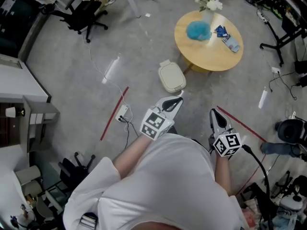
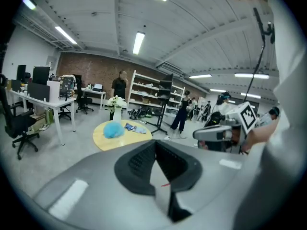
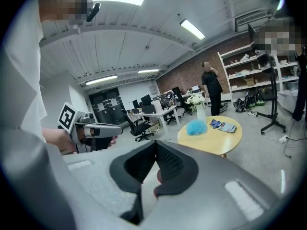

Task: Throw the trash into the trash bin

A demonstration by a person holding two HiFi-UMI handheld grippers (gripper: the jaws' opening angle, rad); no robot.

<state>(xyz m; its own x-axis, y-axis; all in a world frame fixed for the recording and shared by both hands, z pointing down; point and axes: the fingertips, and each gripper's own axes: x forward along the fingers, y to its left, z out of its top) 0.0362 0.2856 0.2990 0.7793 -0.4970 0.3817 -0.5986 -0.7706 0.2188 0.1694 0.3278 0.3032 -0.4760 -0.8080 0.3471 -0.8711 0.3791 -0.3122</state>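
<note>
A cream lidded trash bin (image 1: 172, 76) stands on the floor just in front of a round yellow table (image 1: 211, 56). On the table lie a fluffy blue thing (image 1: 198, 30), blue wrappers (image 1: 221, 31) and a flat packet (image 1: 232, 43), beside a vase of white flowers (image 1: 209, 1). My left gripper (image 1: 176, 101) is held in the air short of the bin, its jaws together and nothing in them. My right gripper (image 1: 213, 112) is level with it to the right, shut and empty too. The right gripper view shows the table (image 3: 211, 140) and the blue thing (image 3: 196, 126) ahead.
Red tape lines (image 1: 114, 114) and a power strip with cables (image 1: 122, 113) lie on the floor at the left. A black office chair (image 1: 84, 13) is far left. Stands and gear (image 1: 283, 37) crowd the right. People (image 2: 119, 85) stand by the shelves behind the table.
</note>
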